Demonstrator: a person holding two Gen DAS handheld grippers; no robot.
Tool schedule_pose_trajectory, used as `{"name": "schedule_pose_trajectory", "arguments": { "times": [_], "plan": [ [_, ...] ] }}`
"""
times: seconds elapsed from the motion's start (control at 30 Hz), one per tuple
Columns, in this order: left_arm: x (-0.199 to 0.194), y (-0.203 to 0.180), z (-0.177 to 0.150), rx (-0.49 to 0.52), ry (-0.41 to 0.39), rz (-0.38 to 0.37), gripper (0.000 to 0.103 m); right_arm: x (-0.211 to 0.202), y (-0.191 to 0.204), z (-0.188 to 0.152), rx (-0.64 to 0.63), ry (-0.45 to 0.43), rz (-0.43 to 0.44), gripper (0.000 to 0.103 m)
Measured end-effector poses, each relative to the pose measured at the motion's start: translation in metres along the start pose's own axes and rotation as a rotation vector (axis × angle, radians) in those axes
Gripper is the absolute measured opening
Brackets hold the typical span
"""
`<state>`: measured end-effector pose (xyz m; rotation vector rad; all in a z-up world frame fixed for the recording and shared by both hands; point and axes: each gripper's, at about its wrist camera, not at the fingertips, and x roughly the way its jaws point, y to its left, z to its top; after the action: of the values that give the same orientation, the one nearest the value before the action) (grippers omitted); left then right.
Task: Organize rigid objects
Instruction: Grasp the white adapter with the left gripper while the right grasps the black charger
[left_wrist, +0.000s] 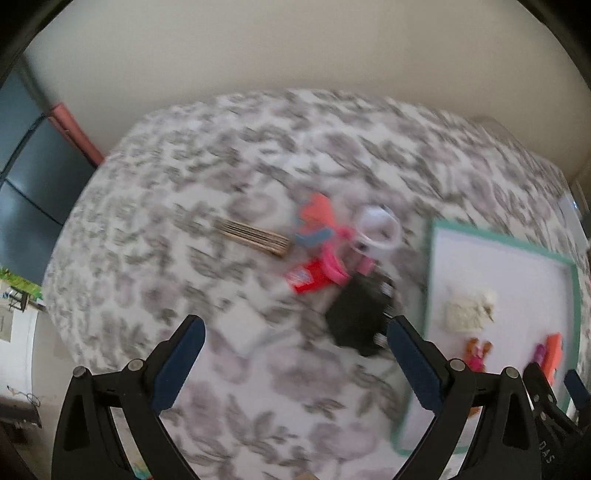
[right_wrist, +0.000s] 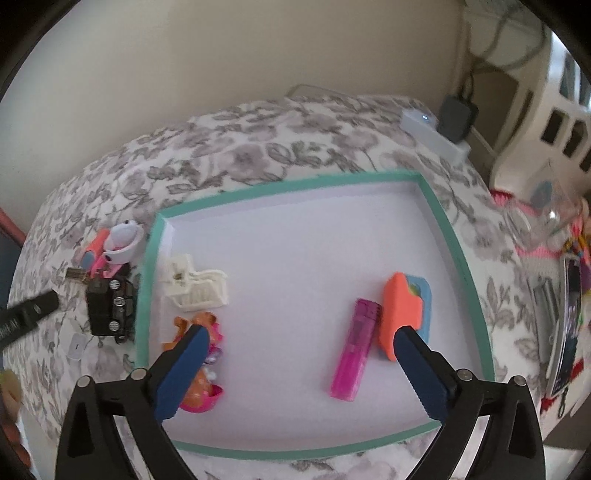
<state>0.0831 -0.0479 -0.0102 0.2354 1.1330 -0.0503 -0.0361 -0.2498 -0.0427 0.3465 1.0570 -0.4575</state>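
A teal-rimmed white tray lies on a flowered cloth. It holds a white toy cart, an orange-pink figure, a pink lighter and an orange-and-blue piece. My right gripper hangs open over the tray floor with nothing between its fingers. Left of the tray lie a black toy car, a white ring, pink and red toys and a bundle of wooden sticks. My left gripper is open above the cloth, with the car by its right finger. This view is blurred.
A white power strip and a black adapter sit at the cloth's far right corner. A clear glass and a phone lie to the right. Dark furniture stands left of the table, with a wall behind.
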Motion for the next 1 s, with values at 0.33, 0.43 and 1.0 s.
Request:
{"name": "schedule_pose_trajectory", "arguments": {
  "times": [0.33,0.43,1.0],
  "plan": [
    [0.011,0.096,0.014,-0.13,-0.031,0.014,0.099,-0.026,0.048,0.011,-0.072,-0.091,0.074,0.102],
    [0.017,0.116,0.013,-0.152,-0.025,0.031,0.099,-0.031,0.068,0.015,-0.096,-0.107,0.107,0.102],
    [0.075,0.116,-0.001,-0.109,0.071,-0.089,0.099,0.014,0.155,0.017,-0.247,0.022,0.209,0.082]
  ]
}}
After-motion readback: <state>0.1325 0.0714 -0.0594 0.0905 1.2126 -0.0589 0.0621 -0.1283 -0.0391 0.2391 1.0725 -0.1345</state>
